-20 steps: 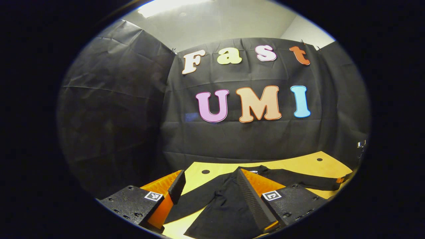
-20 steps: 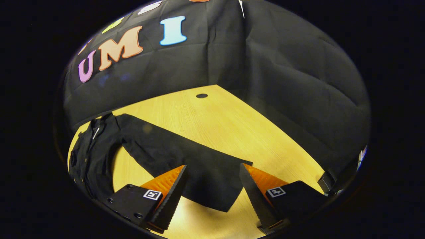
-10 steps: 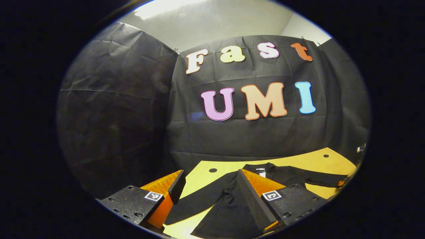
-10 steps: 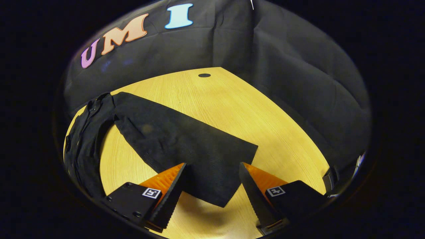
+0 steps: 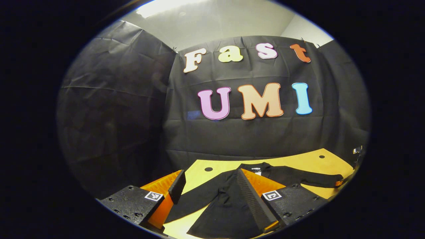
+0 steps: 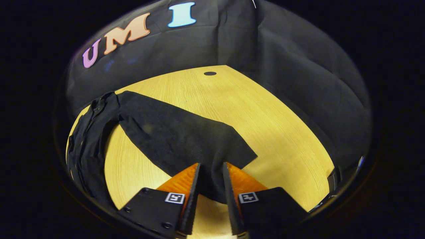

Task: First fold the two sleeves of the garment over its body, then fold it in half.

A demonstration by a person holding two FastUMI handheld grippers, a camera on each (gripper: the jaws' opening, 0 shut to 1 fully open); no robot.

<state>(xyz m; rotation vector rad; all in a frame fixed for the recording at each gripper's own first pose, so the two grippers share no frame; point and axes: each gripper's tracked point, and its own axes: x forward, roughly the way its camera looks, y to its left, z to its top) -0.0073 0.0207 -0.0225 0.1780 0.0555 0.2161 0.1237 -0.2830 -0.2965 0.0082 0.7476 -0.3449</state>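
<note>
Right claw [image 6: 211, 172] narrowed around sleeve [image 6: 186, 139] cuff, perhaps gripping.

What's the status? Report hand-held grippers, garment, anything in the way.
Right hand-held gripper closing around sleeve cuff, small gap left. Left hand-held gripper open above garment. Sleeves unfolded. Nothing in the way.

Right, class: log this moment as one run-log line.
stage: first sleeve fold | right hand-held gripper: closing on sleeve cuff | left hand-held gripper: open above garment | table: garment flat
</note>
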